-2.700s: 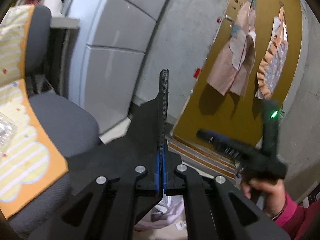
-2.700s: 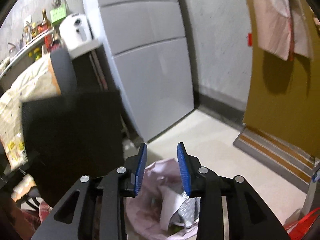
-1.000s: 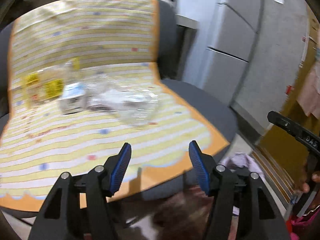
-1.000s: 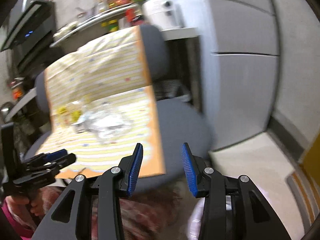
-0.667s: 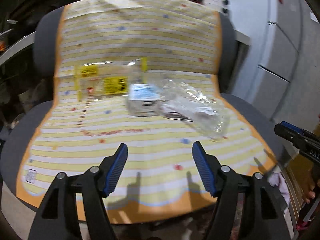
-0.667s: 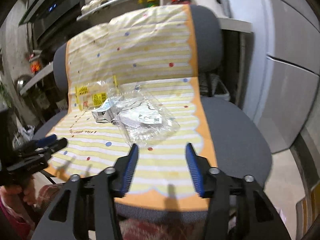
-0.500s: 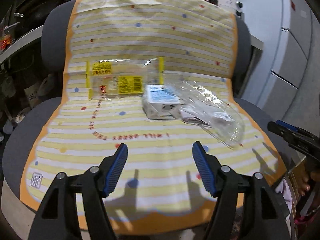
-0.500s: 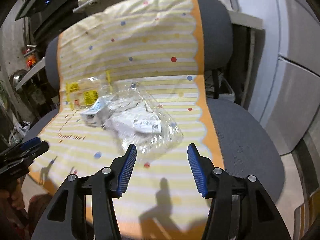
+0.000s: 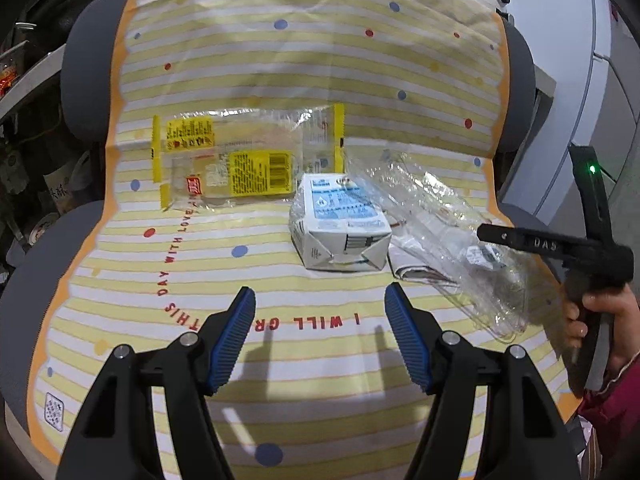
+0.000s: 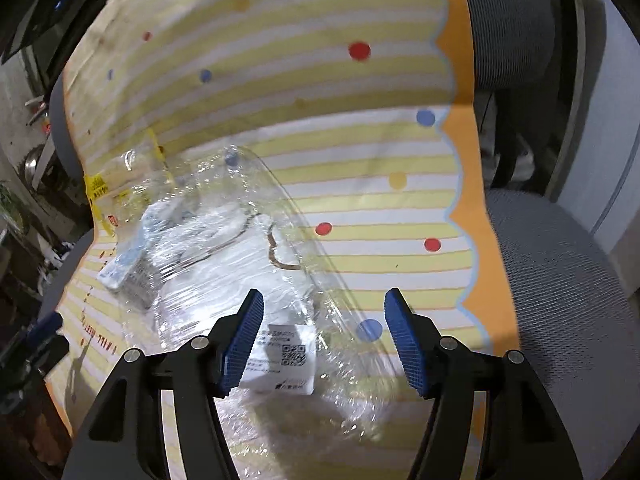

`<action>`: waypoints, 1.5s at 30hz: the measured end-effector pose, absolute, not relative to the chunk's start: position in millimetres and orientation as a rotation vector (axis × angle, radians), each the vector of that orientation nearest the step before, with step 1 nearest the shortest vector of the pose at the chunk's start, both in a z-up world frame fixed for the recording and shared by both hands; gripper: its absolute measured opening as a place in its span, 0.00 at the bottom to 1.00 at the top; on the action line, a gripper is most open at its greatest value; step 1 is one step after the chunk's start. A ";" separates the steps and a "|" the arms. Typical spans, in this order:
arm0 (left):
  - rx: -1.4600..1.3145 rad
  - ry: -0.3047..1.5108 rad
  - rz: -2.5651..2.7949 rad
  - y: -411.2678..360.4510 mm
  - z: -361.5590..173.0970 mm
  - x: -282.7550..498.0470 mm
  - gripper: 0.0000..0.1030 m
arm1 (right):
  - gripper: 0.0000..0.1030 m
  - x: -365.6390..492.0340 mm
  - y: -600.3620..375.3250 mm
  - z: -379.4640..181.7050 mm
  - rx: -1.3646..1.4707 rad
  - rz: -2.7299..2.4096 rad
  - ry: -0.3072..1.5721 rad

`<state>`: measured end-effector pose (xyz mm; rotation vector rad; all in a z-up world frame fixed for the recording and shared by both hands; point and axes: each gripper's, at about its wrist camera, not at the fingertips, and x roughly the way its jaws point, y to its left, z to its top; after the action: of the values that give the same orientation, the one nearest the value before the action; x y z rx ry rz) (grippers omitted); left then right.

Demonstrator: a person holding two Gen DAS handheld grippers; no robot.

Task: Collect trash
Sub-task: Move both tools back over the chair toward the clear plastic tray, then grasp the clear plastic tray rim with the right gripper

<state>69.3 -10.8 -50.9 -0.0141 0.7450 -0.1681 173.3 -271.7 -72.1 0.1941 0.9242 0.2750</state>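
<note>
Three pieces of trash lie on a yellow-striped cloth point(image 9: 280, 360) draped over a grey chair. A white and blue carton point(image 9: 340, 228) sits in the middle. A clear and yellow wrapper point(image 9: 240, 160) lies flat behind it to the left. A crumpled clear plastic bag point(image 9: 440, 232) with a white label point(image 10: 284, 358) lies to its right. My left gripper point(image 9: 320, 336) is open, a short way in front of the carton. My right gripper point(image 10: 322, 338) is open, just above the bag's near end, with the label between its blue pads point(image 10: 244, 336). Its black body point(image 9: 560, 246) also shows from the left wrist.
The chair's grey seat point(image 10: 560, 280) and backrest point(image 10: 508, 20) lie bare to the right of the cloth. White cabinet panels point(image 9: 608, 100) stand beyond them. Dark cluttered shelves point(image 9: 24, 120) fill the left side. A hand point(image 9: 604, 320) in a pink sleeve grips the right tool.
Both grippers swung from the floor bag and wall to the chair, then closed in on the trash. The left one opened from shut. The right one now hovers over the clear bag.
</note>
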 end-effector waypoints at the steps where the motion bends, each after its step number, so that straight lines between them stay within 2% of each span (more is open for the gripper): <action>1: -0.014 0.752 -0.169 -11.0 -53.2 69.4 0.64 | 0.62 172.7 -273.3 -74.3 0.213 0.289 0.934; 4: -0.019 0.766 -0.174 -10.2 -56.6 67.4 0.64 | 0.54 159.7 -276.0 -74.3 0.241 0.325 0.935; 8: -0.025 0.770 -0.172 -7.7 -56.5 60.2 0.64 | 0.25 130.9 -281.4 -70.3 0.245 0.322 0.936; 11: -0.019 0.779 -0.170 -7.3 -56.9 53.8 0.64 | 0.07 104.5 -285.1 -63.5 0.224 0.286 0.915; 13: -0.010 0.779 -0.168 -7.3 -56.4 49.1 0.64 | 0.02 84.0 -288.4 -56.4 0.208 0.241 0.890; 16: -0.005 0.779 -0.167 -6.1 -55.3 45.0 0.64 | 0.02 58.2 -296.5 -51.3 0.191 0.192 0.871; 18: -0.003 0.781 -0.162 -5.4 -54.8 44.8 0.64 | 0.11 53.8 -299.8 -52.3 0.192 0.211 0.871; 19: -0.001 0.782 -0.159 -5.7 -55.1 45.2 0.64 | 0.18 55.7 -300.5 -53.1 0.193 0.231 0.869; 20: -0.001 0.783 -0.153 -6.3 -55.0 45.7 0.64 | 0.34 58.5 -301.1 -52.7 0.198 0.239 0.863; 21: -0.003 0.781 -0.151 -7.3 -54.6 45.8 0.64 | 0.43 63.4 -300.3 -53.3 0.204 0.250 0.853; 25: 0.011 0.782 -0.143 -10.6 -54.8 45.0 0.64 | 0.43 89.8 -290.9 -62.3 0.202 0.271 0.865; 28: 0.019 0.786 -0.138 -8.9 -55.2 46.0 0.64 | 0.39 104.4 -281.9 -73.6 0.204 0.277 0.899; 29: 0.020 0.787 -0.136 -8.3 -55.1 45.9 0.64 | 0.27 105.4 -279.6 -75.7 0.203 0.273 0.904; 30: 0.021 0.788 -0.134 -7.0 -54.9 46.3 0.64 | 0.10 104.7 -278.4 -76.5 0.197 0.263 0.907; 34: 0.010 0.790 -0.144 -3.9 -52.9 47.8 0.71 | 0.08 77.3 -284.8 -63.2 0.175 0.187 0.863; 37: -0.008 0.784 -0.162 -5.7 -49.2 53.4 0.80 | 0.08 48.2 -297.4 -55.1 0.141 0.097 0.862; 42: -0.013 0.789 -0.179 -20.6 -51.0 73.2 0.81 | 0.09 21.7 -316.9 -57.7 0.164 0.064 0.898; 44: -0.016 0.786 -0.181 -27.9 -52.8 82.6 0.81 | 0.13 19.0 -317.2 -57.1 0.168 0.066 0.887; 45: -0.020 0.791 -0.180 -30.8 -54.7 88.1 0.83 | 0.21 18.8 -317.5 -56.7 0.166 0.061 0.886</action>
<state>88.1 -30.8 -54.7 -0.0195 0.7907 -0.1797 18.8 -317.5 -56.7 0.1661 0.8856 0.0608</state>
